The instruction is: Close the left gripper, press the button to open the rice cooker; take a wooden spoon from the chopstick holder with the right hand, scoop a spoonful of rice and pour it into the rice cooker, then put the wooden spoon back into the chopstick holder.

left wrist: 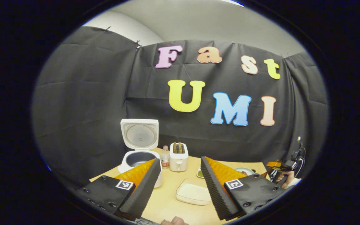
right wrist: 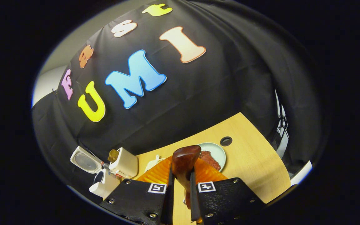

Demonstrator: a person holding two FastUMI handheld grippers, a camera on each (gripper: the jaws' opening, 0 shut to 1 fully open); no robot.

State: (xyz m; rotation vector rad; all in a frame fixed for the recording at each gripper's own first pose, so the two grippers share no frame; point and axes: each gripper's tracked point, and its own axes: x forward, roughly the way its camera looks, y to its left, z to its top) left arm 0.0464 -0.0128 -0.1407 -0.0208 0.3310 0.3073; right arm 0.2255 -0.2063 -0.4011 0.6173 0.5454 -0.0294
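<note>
**Q:** Where did you have things at that point?

**Me:** Starting closest in: my right gripper had both fingers clamped on the wooden spoon, bowl end sticking up past the tips. I couldn't tell if it had rice in it. The whole view was tilted. Just past it sat a plate with something reddish on it, and off to the side the toaster and the rice cooker, lid up.

My left gripper was spread wide, holding nothing, hovering over the table. The rice tray lay between its fingers, then the toaster with a small bottle beside it, and the cooker at the back left, well apart from the spoon.

**Q:** What worried you?

**Me:** Spilling, mostly. If that spoon was loaded, the tilt could've dumped grains on the way across (long carry). Also the grip looked narrow on the handle, so it could've swivelled, and I might've clipped the raised lid coming in.
</note>
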